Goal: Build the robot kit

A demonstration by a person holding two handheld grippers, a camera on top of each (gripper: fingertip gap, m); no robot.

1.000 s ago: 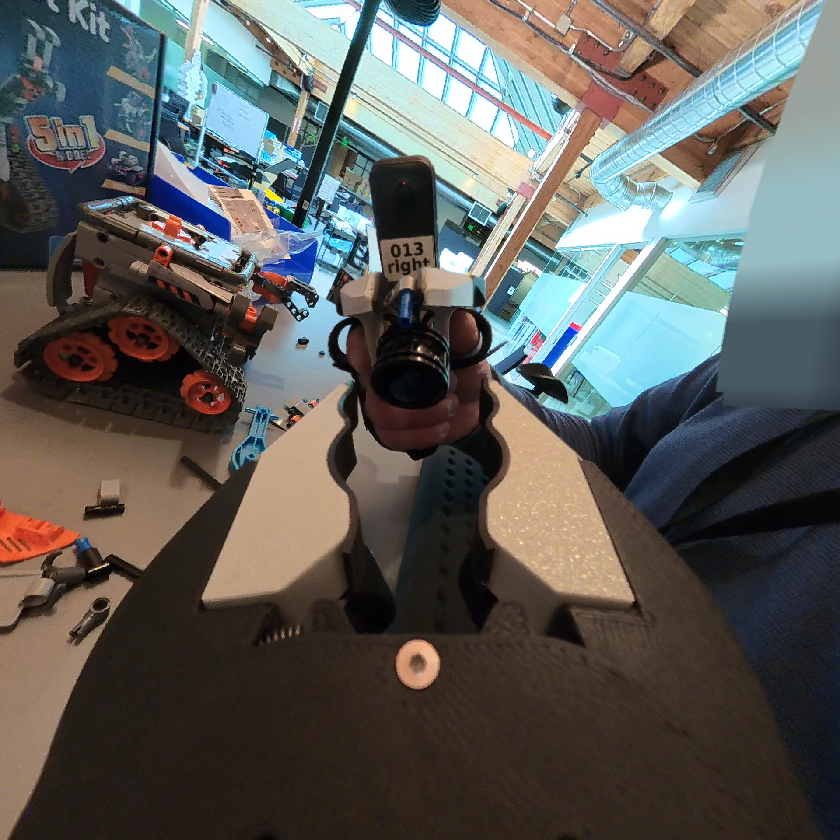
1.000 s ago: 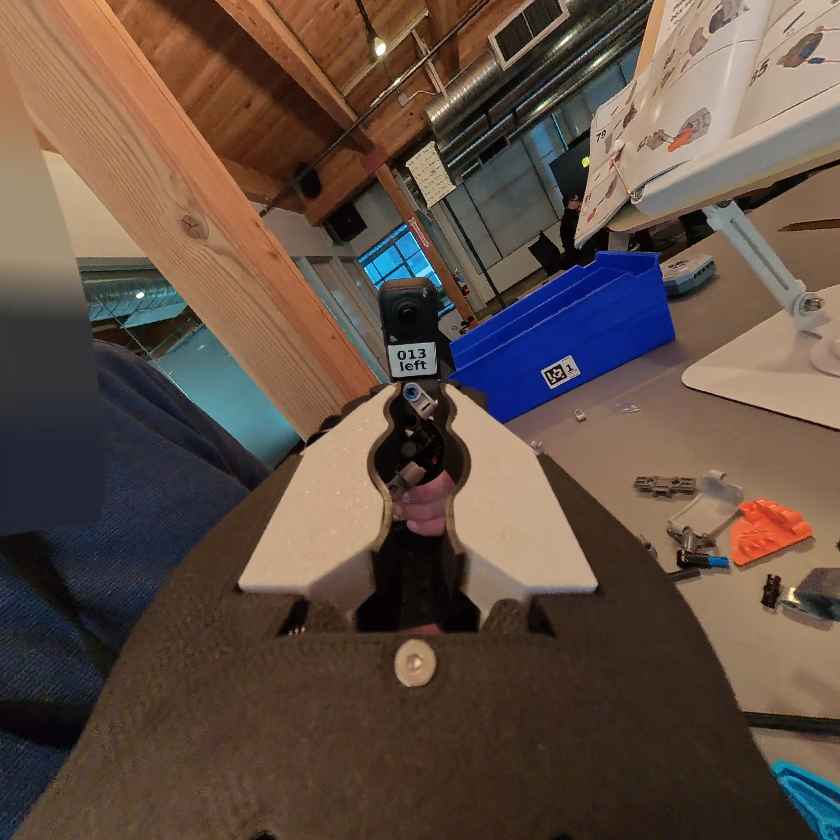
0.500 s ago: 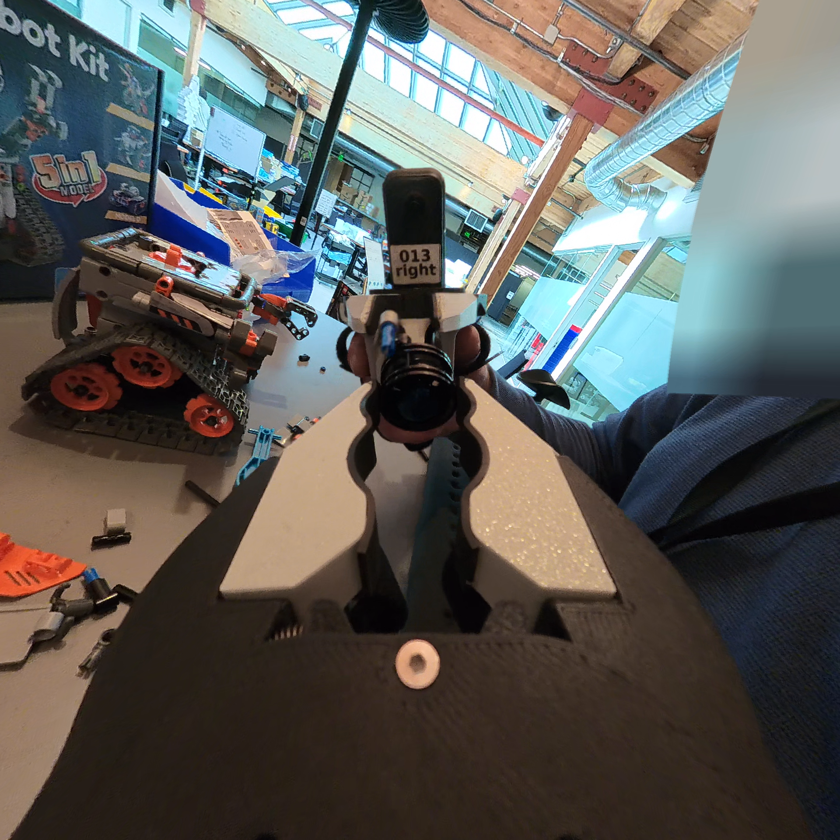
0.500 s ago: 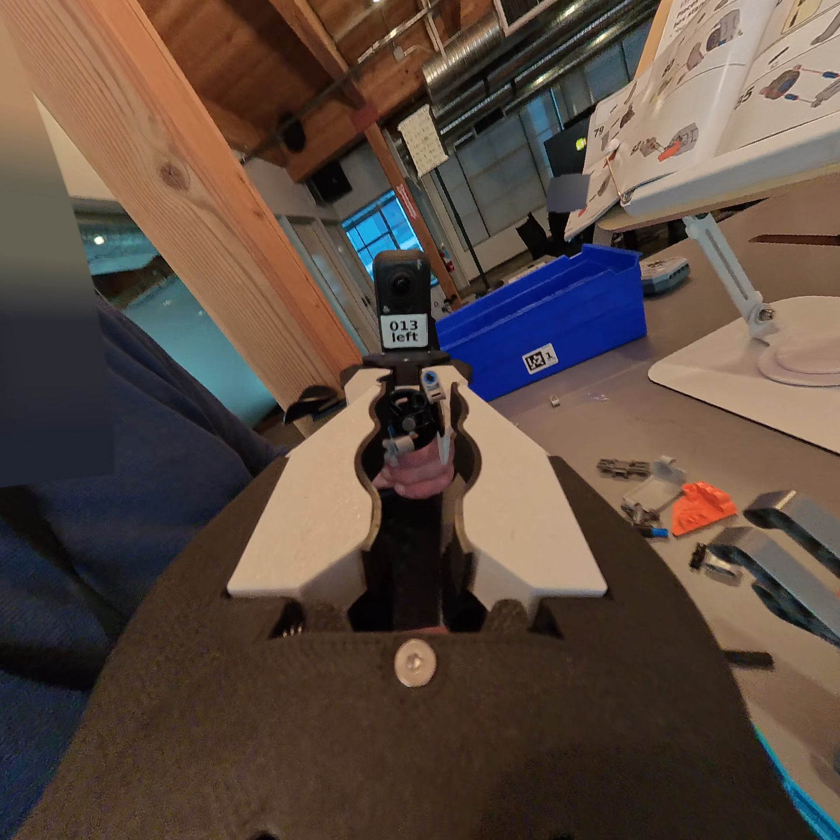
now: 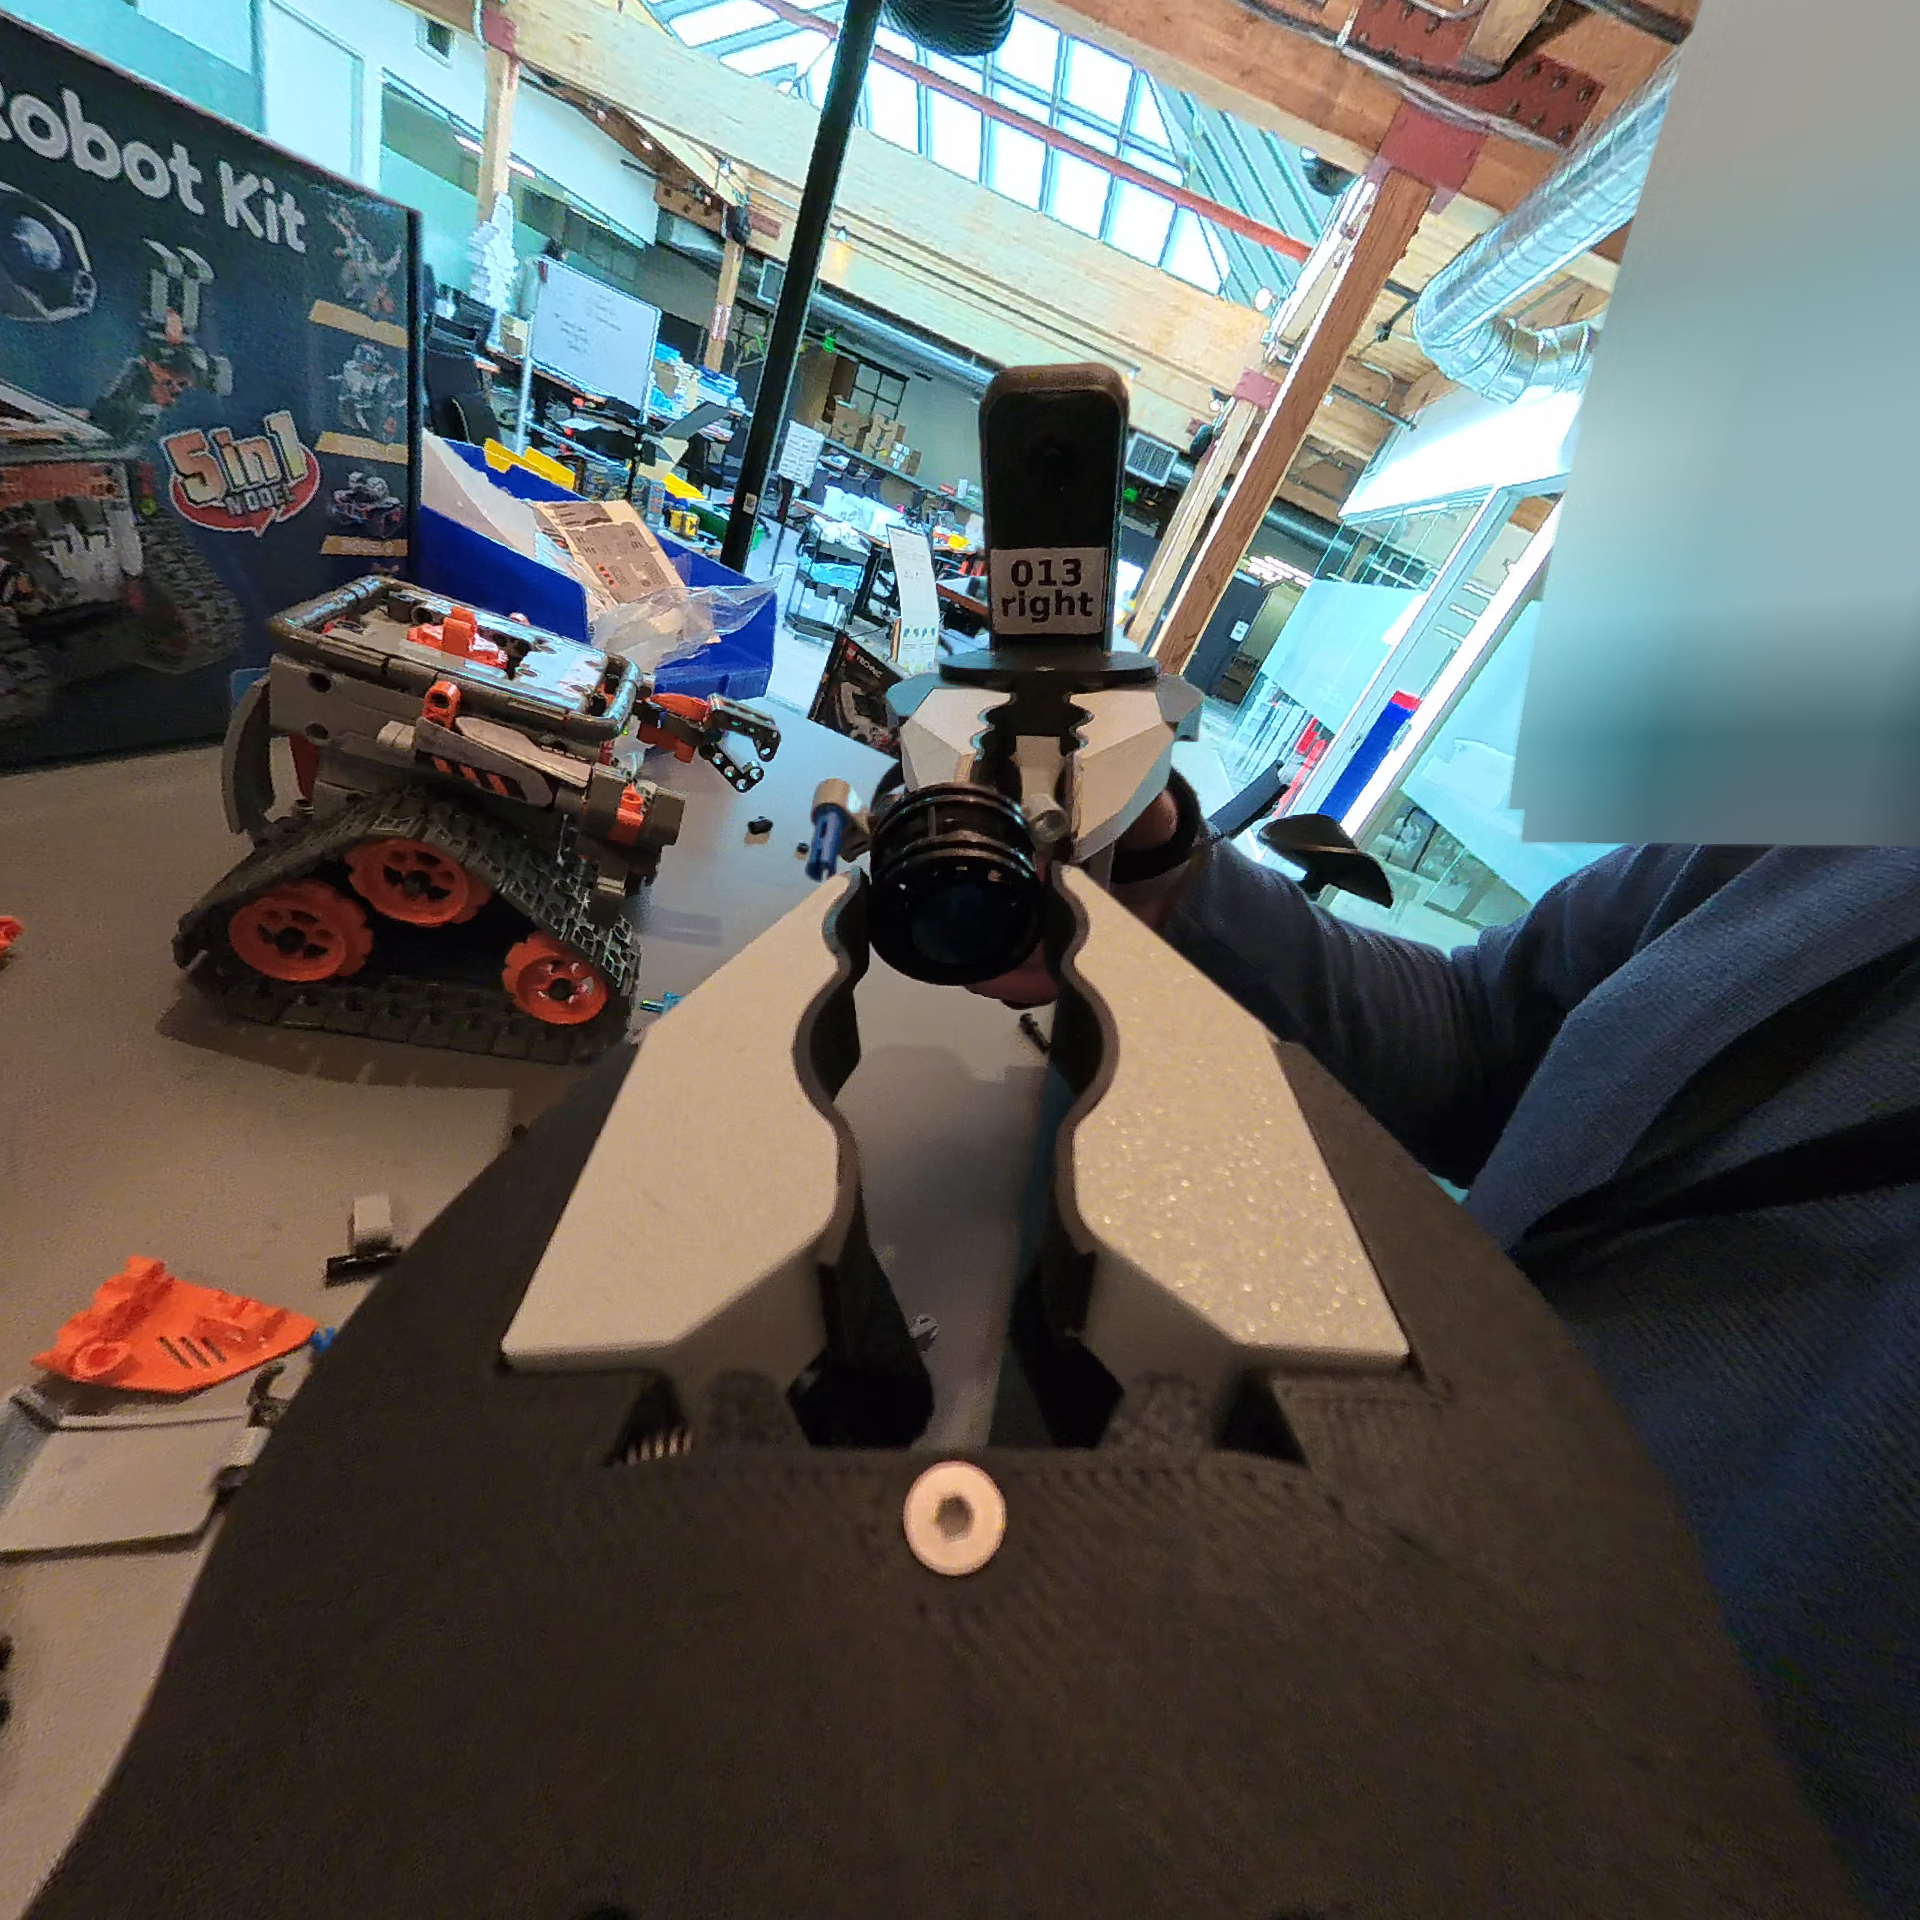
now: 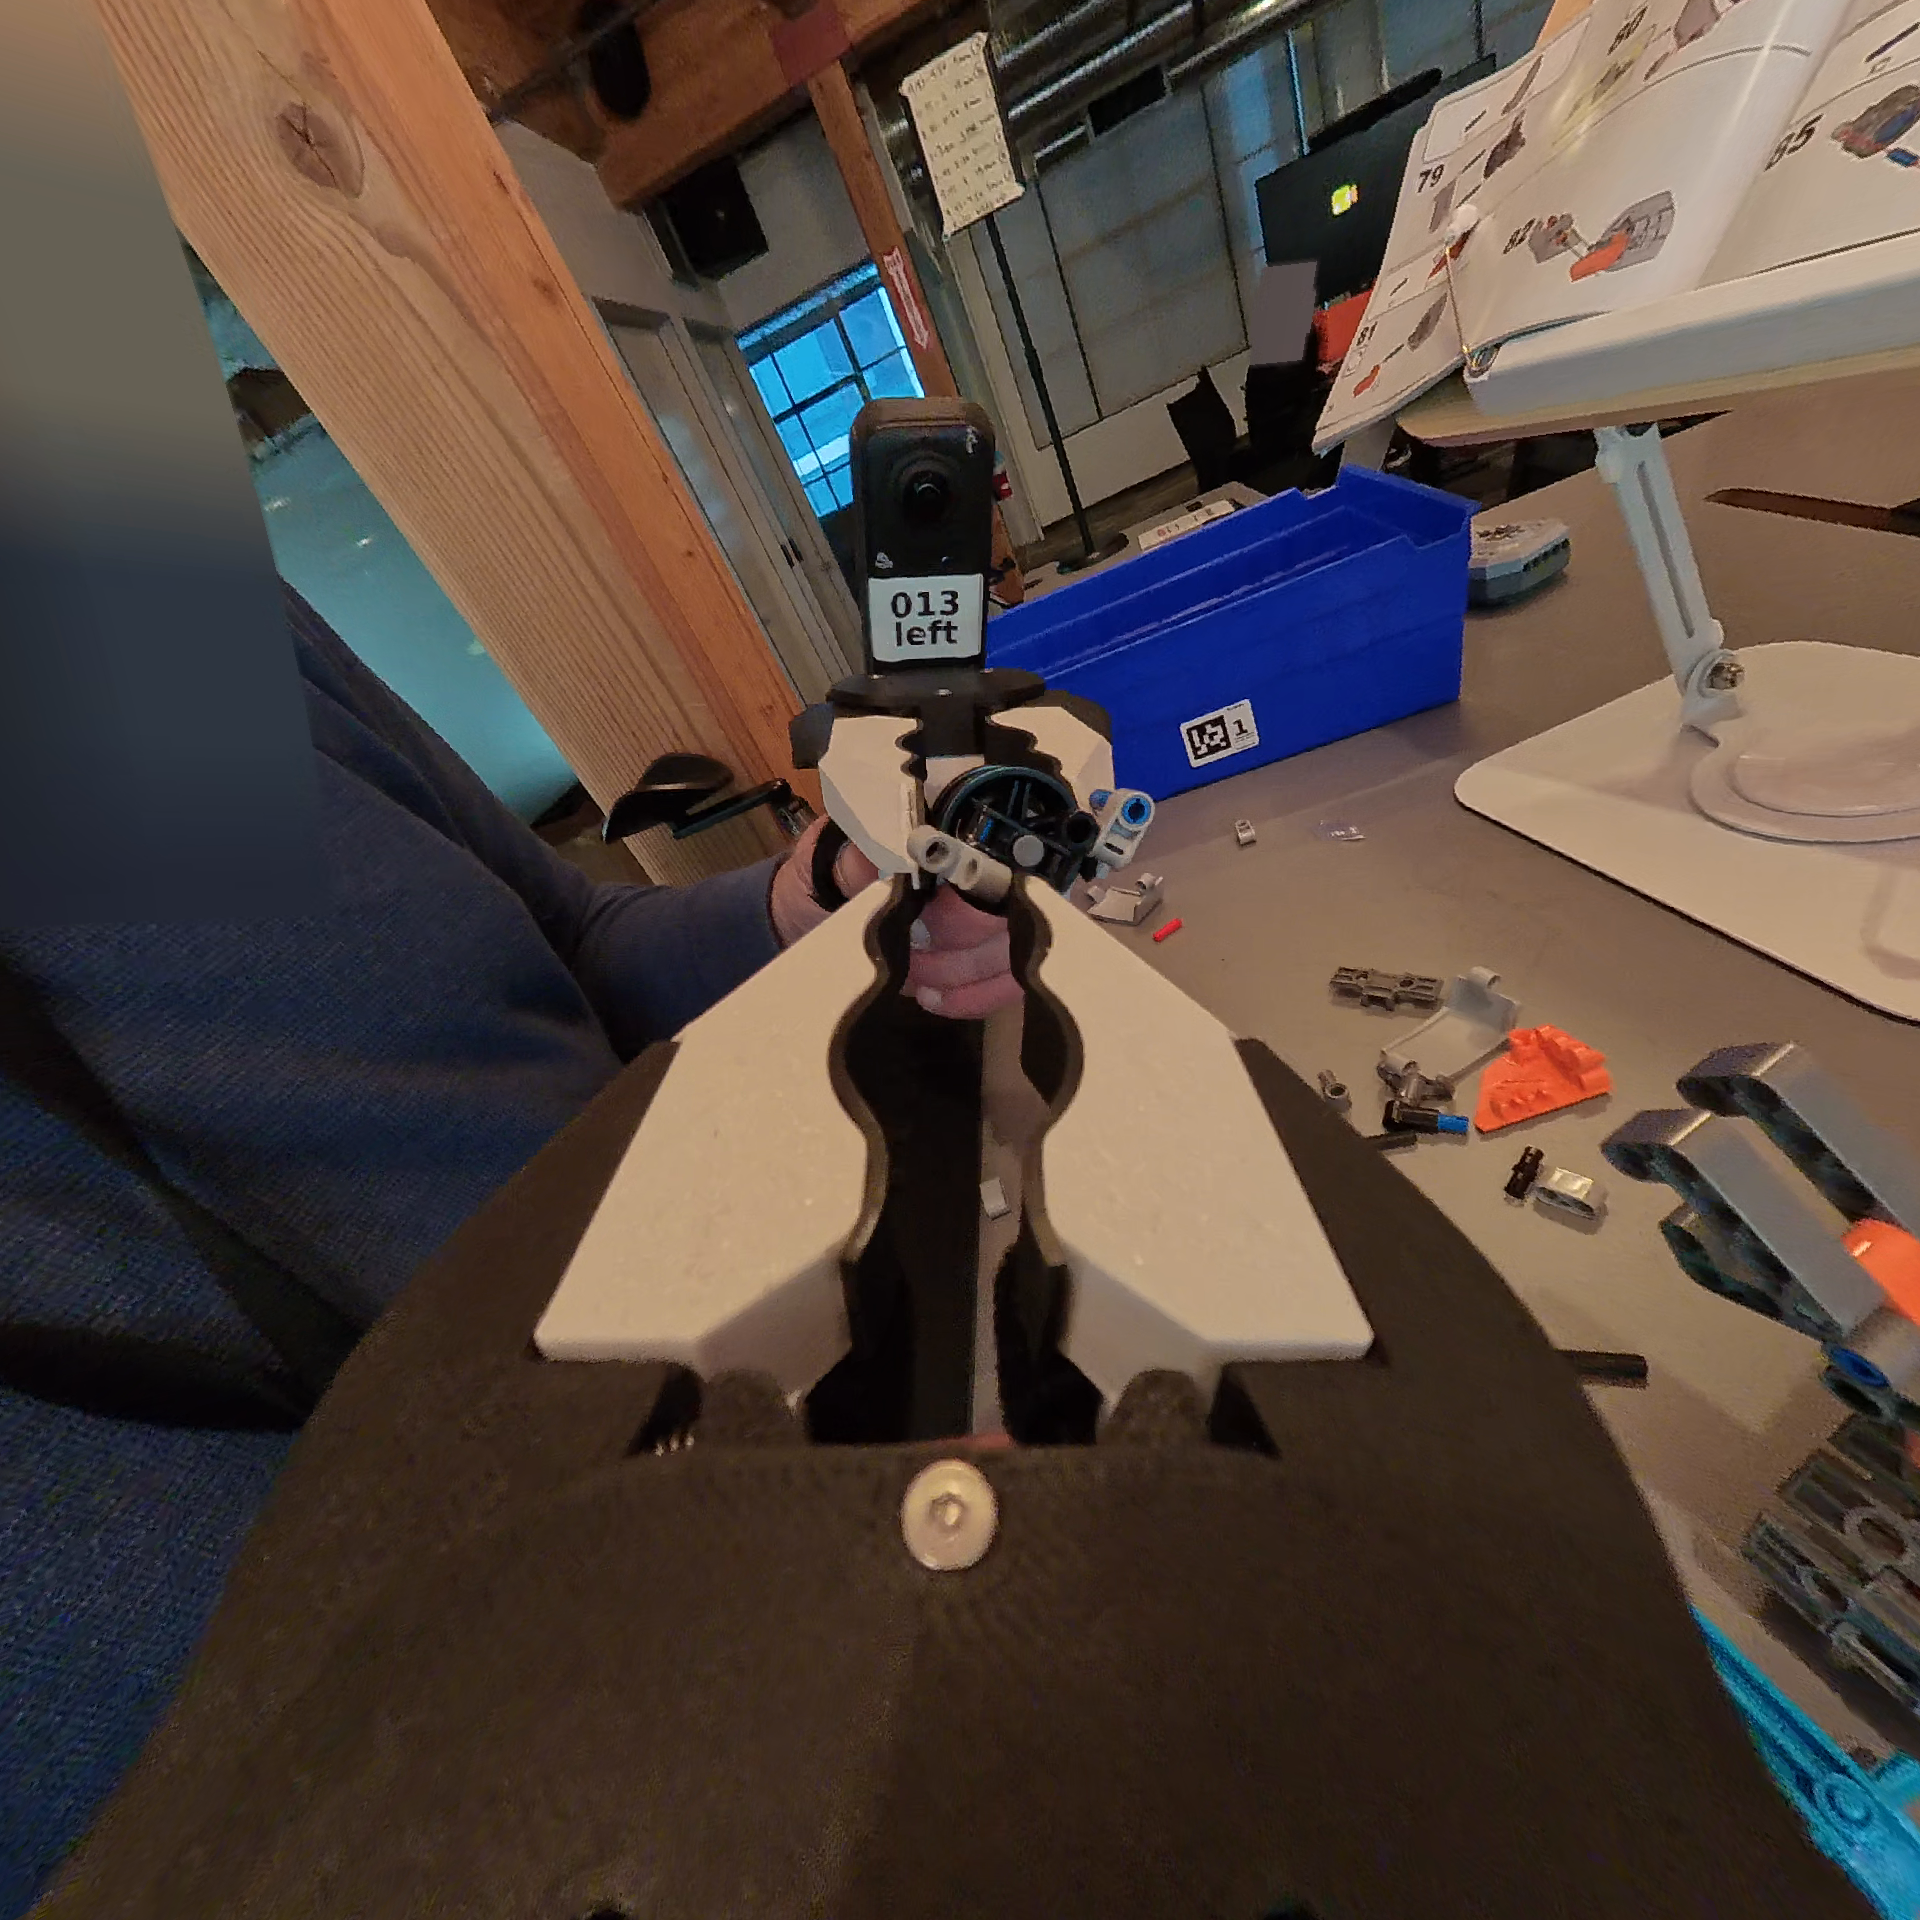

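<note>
Above the grey table (image 5: pixel 125 1122), left gripper (image 5: pixel 951 904) and right gripper (image 6: pixel 951 914) held level, tip to tip, each gripped from below by a hand (image 6: pixel 956 966). Between the tips, a black wheel hub (image 5: pixel 956 899) fitted with grey and blue pins. Left gripper fingers (image 5: pixel 717 1132) pinching the hub; right gripper clamped on the hub's far side. Left of the hub, a tracked toy robot (image 5: pixel 436 821) on the table; nearer, an orange panel (image 5: pixel 171 1335).
</note>
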